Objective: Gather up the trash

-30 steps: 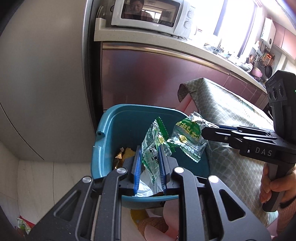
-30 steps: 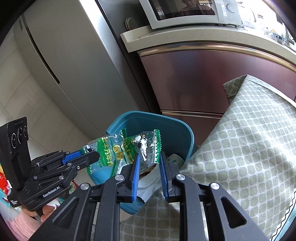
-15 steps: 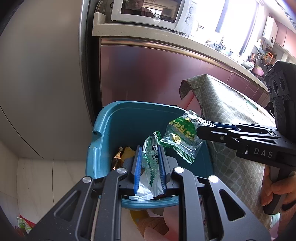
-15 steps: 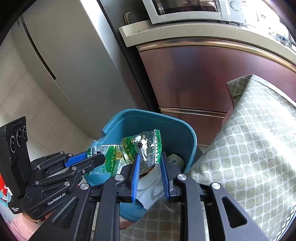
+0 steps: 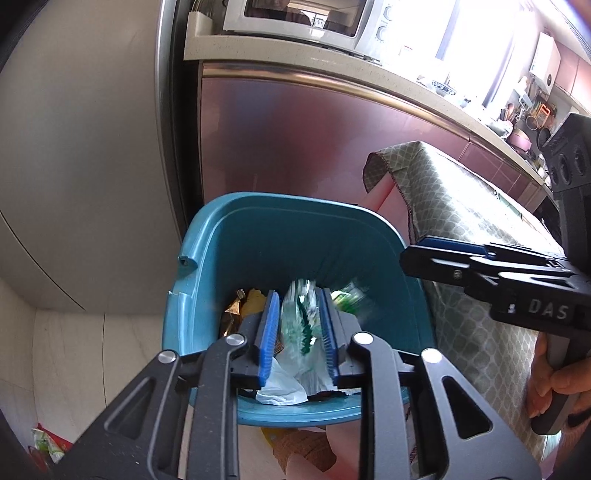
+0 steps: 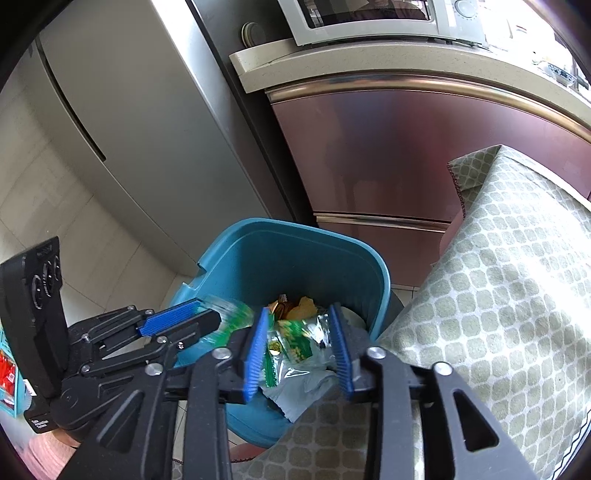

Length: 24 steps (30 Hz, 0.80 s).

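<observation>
Both wrappers have left the pads since a second ago, when each gripper pinched one above the bin. Now the left gripper hangs over the bin's near rim with its jaws opening; its clear green-printed wrapper shows blurred between the blue pads, loose and dropping into the bin. The right gripper is over the bin's right side, its jaws also opening, and its green wrapper lies between the pads but below them, on the white paper and other rubbish in the bin. Neither pair of pads presses on anything. In the left view, the right gripper's fingers reach in over the bin's right rim with nothing in them. A patterned tablecloth hangs just right of the bin. Behind the bin stands a maroon cabinet with a microwave on top.
</observation>
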### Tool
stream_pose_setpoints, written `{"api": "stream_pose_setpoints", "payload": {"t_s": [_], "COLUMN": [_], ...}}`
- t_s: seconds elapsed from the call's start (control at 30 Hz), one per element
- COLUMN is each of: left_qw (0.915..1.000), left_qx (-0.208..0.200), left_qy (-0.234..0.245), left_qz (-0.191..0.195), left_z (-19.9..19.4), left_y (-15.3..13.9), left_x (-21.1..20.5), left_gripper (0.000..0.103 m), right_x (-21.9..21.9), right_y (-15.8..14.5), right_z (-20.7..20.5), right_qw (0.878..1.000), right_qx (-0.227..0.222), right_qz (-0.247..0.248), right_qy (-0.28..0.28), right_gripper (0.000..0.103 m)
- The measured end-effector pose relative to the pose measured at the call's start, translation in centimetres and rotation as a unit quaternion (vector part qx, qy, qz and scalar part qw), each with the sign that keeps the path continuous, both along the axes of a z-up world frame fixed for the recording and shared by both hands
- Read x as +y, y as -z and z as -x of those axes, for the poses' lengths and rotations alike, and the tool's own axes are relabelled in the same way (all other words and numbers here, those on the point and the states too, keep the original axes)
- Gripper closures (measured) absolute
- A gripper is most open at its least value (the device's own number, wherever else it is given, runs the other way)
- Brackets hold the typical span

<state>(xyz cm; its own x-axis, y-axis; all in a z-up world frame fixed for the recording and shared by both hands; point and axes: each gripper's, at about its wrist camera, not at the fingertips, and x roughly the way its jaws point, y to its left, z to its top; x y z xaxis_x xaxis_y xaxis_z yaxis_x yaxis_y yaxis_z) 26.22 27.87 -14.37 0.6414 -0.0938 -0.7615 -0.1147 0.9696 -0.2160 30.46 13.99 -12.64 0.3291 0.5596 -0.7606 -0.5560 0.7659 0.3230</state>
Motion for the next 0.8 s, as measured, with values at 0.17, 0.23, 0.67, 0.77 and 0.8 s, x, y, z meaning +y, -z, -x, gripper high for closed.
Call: {"api": "stream_pose_setpoints", "payload": {"t_s": [0.17,0.23,0.67,0.77,0.8], "left_qw": [1.0000,0.9999,0.9873,0.9840,0.9827], "left_qx": [-0.005,-0.015,-0.152,-0.168,-0.173], "left_qy": [0.001,0.002,0.000,-0.003,-0.003], "left_qz": [0.005,0.002,-0.046,-0.058,-0.064], "left_z": [0.4,1.0,8.9,10.6,11.1], "left_y": [0.0,-0.6,-6.7,-7.5,-7.7], "left_x": [-0.2,-0.5,-4.0,-5.2,-5.8], "left_gripper": [0.070,0.063,0.006,0.006,0.006], "right_x": [-1.1,-1.8,-10.1,-12.1,-12.7], "right_y": [-0.1,-0.4,-4.2,-4.8,-5.0], "right_z": [0.4,1.1,9.5,11.8,12.6], "right_qw": [1.000,1.000,0.986,0.979,0.975], "right_qx": [-0.001,-0.007,-0.141,-0.174,-0.187], "right_qz": [-0.013,-0.022,-0.039,-0.033,-0.030], "right_qy": [0.000,-0.001,0.075,0.103,0.115], "right_gripper": [0.066,0.060,0.019,0.010,0.007]}}
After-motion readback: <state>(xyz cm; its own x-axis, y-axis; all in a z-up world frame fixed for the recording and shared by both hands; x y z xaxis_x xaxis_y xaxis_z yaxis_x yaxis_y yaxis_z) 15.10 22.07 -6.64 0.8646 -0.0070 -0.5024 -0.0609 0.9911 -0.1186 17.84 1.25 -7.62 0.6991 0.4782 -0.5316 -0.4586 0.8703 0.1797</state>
